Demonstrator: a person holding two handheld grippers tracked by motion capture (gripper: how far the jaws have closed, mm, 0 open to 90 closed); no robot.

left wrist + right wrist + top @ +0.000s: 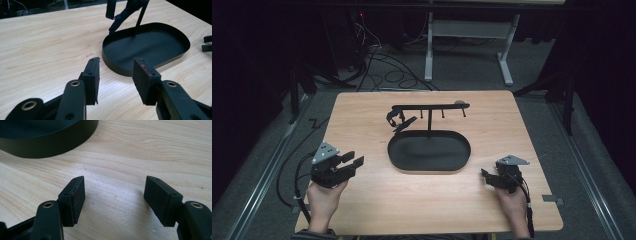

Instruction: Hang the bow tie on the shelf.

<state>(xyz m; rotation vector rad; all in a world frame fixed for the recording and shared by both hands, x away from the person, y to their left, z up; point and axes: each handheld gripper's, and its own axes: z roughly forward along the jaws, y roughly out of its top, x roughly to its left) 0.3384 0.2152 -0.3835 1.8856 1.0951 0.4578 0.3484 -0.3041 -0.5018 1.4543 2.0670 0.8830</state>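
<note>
High view is showing a pale wooden table (362, 200) sitting on grey carpet (257, 160), with black cables (387, 75) trailing across the floor at 11 o'clock and a white table frame (507, 55) standing at 12 o'clock against a dark room. At 8 o'clock a hand is holding the left gripper (352, 163), its jaws standing apart with nothing between them, pointing toward the black oval tray (462, 159) at the table's centre. A thin post is rising from the tray's far side, carrying a black hook bar (432, 106); a small dark item (398, 119) is hanging at the bar's left end. At 4 o'clock the other hand is holding the right gripper (485, 175), jaws spread wide over bare wood, near the tray.
</note>
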